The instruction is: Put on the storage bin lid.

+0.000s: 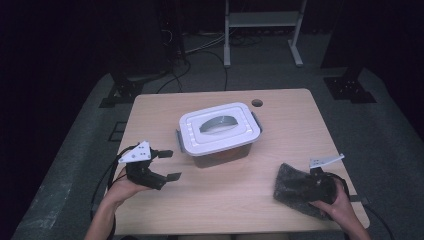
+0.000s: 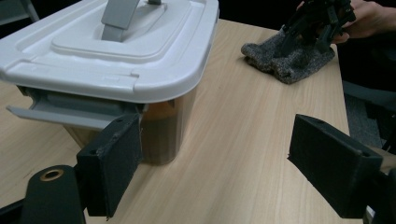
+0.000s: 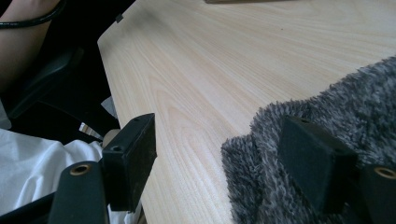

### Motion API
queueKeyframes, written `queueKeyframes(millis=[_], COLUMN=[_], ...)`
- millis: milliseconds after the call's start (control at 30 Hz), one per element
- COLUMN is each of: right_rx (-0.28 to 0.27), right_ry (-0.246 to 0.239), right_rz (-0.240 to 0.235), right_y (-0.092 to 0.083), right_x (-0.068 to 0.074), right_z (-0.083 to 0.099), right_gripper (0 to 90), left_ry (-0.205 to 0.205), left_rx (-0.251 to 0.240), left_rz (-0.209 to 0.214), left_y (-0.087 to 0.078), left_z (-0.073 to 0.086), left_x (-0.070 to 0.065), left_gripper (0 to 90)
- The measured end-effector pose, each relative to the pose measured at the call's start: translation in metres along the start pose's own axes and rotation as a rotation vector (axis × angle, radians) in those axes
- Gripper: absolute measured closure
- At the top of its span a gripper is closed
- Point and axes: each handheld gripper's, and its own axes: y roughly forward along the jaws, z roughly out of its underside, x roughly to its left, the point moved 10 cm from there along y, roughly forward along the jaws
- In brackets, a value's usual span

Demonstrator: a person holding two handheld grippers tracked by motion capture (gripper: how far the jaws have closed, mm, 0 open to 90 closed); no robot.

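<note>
A clear plastic box (image 1: 220, 131) with a white lid and a grey handle stands closed in the middle of the wooden table (image 1: 290, 125). My left gripper (image 1: 173, 164) hovers open to the left of it, level with its near left corner. In the left gripper view its jaws (image 2: 215, 172) stand wide apart with the box (image 2: 116, 51) just ahead at the left. A grey fuzzy cloth (image 1: 290, 187) lies crumpled at the front right. My right gripper (image 1: 306, 187) rests on it, open. One jaw lies on the cloth (image 3: 336, 102), the other over bare wood.
A round cable hole (image 1: 257, 103) sits near the table's far edge. Behind the table a white metal frame (image 1: 262, 20) stands on the dark floor, with cables running past it. Bare wood lies between the box and the front edge.
</note>
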Motion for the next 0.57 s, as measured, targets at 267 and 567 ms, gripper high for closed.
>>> queueKeyframes(millis=[267,567], right_rx=[0.003,0.011], right_ry=[0.001,0.002], right_rz=[-0.001,0.001], right_y=[0.001,0.001], right_x=[-0.001,-0.002], right_z=[0.001,0.002], right_gripper=[26.8,26.8], left_ry=[-0.016,-0.025], left_rx=[0.001,-0.015], left_rz=[-0.016,-0.043], left_y=[0.0,0.001], left_z=[0.013,0.023], left_x=[-0.002,-0.003], left_gripper=[13.7,12.5])
